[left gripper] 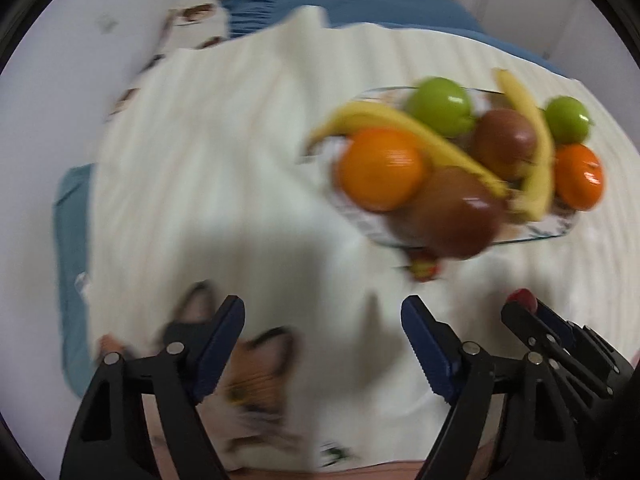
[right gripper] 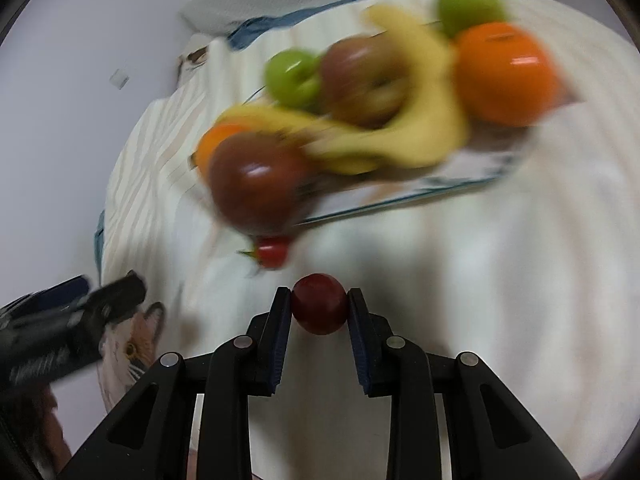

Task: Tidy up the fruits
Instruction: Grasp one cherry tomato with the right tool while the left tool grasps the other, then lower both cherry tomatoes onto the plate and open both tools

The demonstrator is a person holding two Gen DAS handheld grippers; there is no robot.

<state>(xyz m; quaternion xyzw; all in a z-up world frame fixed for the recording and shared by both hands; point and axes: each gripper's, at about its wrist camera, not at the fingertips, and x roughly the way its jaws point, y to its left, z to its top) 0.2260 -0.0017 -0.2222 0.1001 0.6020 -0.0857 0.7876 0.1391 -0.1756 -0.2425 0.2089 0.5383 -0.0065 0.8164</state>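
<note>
While a white ribbed cloth point(right gripper: 500, 280) covers most of the surface, a blue sheet point(left gripper: 400, 10) shows past its far edge, and a printed cat face point(right gripper: 136, 344) peeks out at the cloth's near left corner. On the cloth sits a clear glass tray with a patterned rim point(right gripper: 460, 184), heaped with fruit: two yellow bananas point(right gripper: 420, 136) crossing the pile, two round oranges point(right gripper: 504, 72), two glossy brown-red apples point(right gripper: 256, 184) and two green apples point(right gripper: 292, 76). All of it is blurred.

Next comes the left gripper point(left gripper: 322, 344), black with blue pads; its jaws stand apart over bare cloth with nothing between them. The right gripper point(right gripper: 319, 306) is clamped on a small dark red round fruit point(right gripper: 319, 304), its pads pressing both sides, near the tray's front edge. In the left view that fruit shows only as a red tip point(left gripper: 522, 298) above the right tool.

Smallest, a little red fruit with a green stalk point(right gripper: 272, 252) lies on the cloth just beside the tray, between it and the held one.
</note>
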